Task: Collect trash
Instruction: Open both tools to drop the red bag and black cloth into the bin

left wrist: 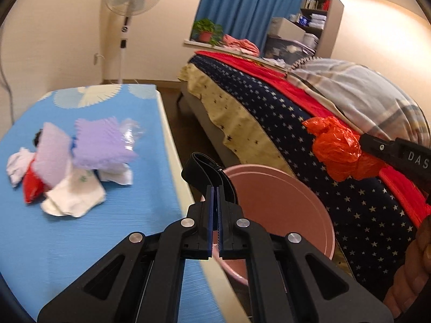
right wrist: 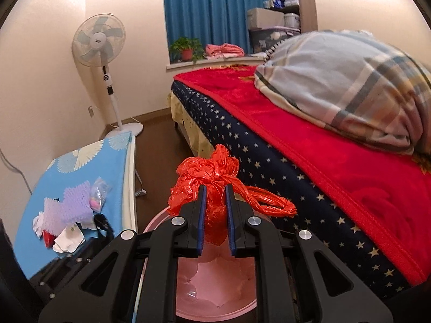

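Now your right gripper [right wrist: 215,188] pinches crumpled orange plastic bag [right wrist: 212,172]: light, soft, slippery. Hold bunched middle. Left gripper [left wrist: 215,188] clenched on black strap [left wrist: 204,172].

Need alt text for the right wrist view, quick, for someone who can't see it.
The right gripper holds a crumpled orange plastic bag in its jaws above a pink bin. Left is a blue-topped table with more trash; right is a bed.

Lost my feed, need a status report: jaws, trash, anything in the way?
Right gripper shut on orange plastic bag, over pink bin. Left gripper shut, holding nothing. Black strap at bin rim; trash pile waits on blue table.
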The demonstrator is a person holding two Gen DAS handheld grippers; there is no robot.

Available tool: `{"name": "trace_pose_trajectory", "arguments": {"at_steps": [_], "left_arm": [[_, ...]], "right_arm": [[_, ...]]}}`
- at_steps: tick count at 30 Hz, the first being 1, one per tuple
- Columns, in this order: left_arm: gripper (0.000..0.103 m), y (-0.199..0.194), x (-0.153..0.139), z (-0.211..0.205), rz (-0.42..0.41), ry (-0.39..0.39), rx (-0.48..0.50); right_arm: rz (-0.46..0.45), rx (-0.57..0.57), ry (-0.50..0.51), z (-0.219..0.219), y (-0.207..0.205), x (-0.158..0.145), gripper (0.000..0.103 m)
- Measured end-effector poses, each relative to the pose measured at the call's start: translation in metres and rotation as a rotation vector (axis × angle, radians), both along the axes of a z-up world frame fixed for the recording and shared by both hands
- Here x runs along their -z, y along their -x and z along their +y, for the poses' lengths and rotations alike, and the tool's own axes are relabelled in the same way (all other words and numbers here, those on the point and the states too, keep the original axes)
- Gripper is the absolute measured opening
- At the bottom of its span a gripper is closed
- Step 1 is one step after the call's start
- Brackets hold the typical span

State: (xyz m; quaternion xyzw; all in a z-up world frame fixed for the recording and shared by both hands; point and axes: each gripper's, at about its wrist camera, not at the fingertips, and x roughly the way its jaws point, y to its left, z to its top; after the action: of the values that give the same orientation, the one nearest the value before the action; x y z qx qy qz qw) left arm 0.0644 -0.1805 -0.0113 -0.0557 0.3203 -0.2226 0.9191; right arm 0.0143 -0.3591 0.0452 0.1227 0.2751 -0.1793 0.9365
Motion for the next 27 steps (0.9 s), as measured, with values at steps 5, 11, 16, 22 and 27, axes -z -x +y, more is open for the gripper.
{"name": "trace_pose_trajectory", "arguments": {"at_steps": [5,11,16,22,27], "left_arm": [[0.002,-0.004,0.008,-0.016,0.022,0.000,0.034],[0.005,-0.006,0.015,-0.025,0.061,0.012,0.103],[0.021,-0.010,0.021,-0.017,0.097,0.020,0.083],[0.021,-0.010,0.019,0.001,0.109,0.039,0.039],[0.021,-0.004,0.012,0.019,0.081,0.030,0.016]], "right_arm": [[0.011,0.014,-0.004,-0.006,-0.001,0.004,0.014],[0.021,0.025,-0.006,-0.009,-0.003,0.007,0.019],[0.030,0.071,0.004,-0.010,-0.002,0.007,0.051],[0.022,0.051,0.006,-0.001,0.000,0.005,0.051],[0.001,0.028,0.018,0.010,0.003,0.002,0.051]]}}
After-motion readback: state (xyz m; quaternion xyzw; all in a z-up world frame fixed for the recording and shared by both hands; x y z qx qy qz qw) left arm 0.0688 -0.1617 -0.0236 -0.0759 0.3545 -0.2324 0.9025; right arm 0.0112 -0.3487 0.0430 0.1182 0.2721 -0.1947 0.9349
